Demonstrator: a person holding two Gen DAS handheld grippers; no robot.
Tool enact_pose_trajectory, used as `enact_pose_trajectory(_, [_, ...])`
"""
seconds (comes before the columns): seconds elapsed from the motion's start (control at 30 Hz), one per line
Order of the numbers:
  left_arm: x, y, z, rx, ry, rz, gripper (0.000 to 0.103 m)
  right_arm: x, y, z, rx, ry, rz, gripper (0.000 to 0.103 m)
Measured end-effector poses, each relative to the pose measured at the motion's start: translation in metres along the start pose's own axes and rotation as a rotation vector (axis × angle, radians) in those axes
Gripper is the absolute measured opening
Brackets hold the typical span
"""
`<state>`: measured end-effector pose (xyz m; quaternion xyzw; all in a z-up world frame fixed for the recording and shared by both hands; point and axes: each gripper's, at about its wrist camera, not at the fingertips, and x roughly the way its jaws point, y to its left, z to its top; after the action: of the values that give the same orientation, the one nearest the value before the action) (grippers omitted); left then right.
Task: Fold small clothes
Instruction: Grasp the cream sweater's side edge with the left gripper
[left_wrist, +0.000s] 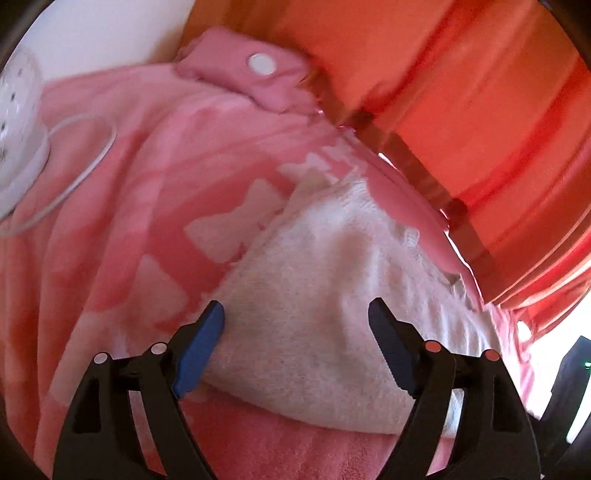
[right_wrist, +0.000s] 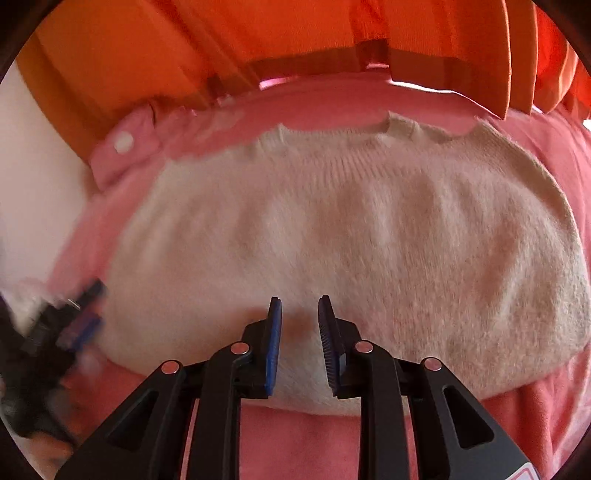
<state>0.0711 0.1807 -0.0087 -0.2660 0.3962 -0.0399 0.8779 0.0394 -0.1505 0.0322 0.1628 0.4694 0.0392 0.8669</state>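
A small cream knitted garment (right_wrist: 351, 240) lies flat on a pink blanket (right_wrist: 314, 443). It also shows in the left wrist view (left_wrist: 314, 314), where its left end lies between my fingers. My left gripper (left_wrist: 295, 328) is wide open just above that end, and it appears blurred at the left of the right wrist view (right_wrist: 81, 321). My right gripper (right_wrist: 299, 332) hovers over the garment's near edge with its jaws a narrow gap apart and nothing between them.
The pink blanket (left_wrist: 129, 184) has a pale pattern and a folded corner with a white snap (left_wrist: 262, 62). A white device (left_wrist: 18, 122) with a cable lies at the left. Orange curtains (right_wrist: 295, 33) hang behind the far edge.
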Motion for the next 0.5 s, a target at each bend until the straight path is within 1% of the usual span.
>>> enact_pose_trajectory(0.03, [-0.001, 0.002, 0.000, -0.017, -0.005, 0.006, 0.078, 0.001, 0.001, 0.002, -0.009, -0.003, -0.012, 0.023])
enact_pose_trajectory(0.07, [-0.003, 0.004, 0.000, -0.032, -0.023, 0.033, 0.078, 0.007, 0.002, 0.003, -0.020, 0.009, -0.025, 0.023])
enact_pose_trajectory(0.1, [-0.007, 0.007, 0.000, -0.052, -0.046, 0.075, 0.078, 0.013, 0.000, 0.004, -0.027, 0.025, -0.032, 0.023])
enact_pose_trajectory(0.13, [-0.012, 0.012, 0.001, -0.084, -0.077, 0.117, 0.079, 0.027, -0.001, 0.001, -0.038, 0.064, -0.044, 0.023])
enact_pose_trajectory(0.17, [-0.018, 0.019, 0.001, -0.130, -0.100, 0.099, 0.080, 0.034, -0.001, -0.003, -0.048, 0.062, -0.046, 0.023])
enact_pose_trajectory(0.2, [-0.019, 0.025, 0.001, -0.160, -0.093, 0.072, 0.081, 0.035, -0.001, -0.004, -0.064, 0.039, -0.046, 0.023])
enact_pose_trajectory(0.23, [-0.017, 0.029, 0.001, -0.176, -0.076, 0.058, 0.083, 0.035, 0.002, -0.006, -0.096, 0.027, -0.056, 0.023])
enact_pose_trajectory(0.27, [-0.012, 0.032, -0.001, -0.188, -0.039, 0.054, 0.083, 0.035, 0.004, -0.007, -0.109, 0.022, -0.064, 0.023])
enact_pose_trajectory(0.33, [-0.002, 0.035, -0.005, -0.201, 0.027, 0.042, 0.083, 0.035, 0.005, -0.008, -0.117, 0.017, -0.065, 0.023])
enact_pose_trajectory(0.37, [0.001, 0.036, -0.006, -0.204, 0.042, 0.035, 0.083, 0.035, 0.005, -0.009, -0.124, 0.014, -0.064, 0.023])
enact_pose_trajectory(0.43, [0.002, 0.033, -0.006, -0.184, 0.035, 0.028, 0.082, 0.037, 0.005, -0.009, -0.129, 0.009, -0.057, 0.024])
enact_pose_trajectory(0.47, [0.003, 0.032, -0.007, -0.181, 0.040, 0.019, 0.080, 0.037, 0.005, -0.009, -0.131, 0.004, -0.053, 0.024])
enact_pose_trajectory(0.5, [0.005, 0.032, -0.007, -0.177, 0.045, 0.013, 0.070, 0.037, 0.004, -0.010, -0.135, -0.005, -0.047, 0.024])
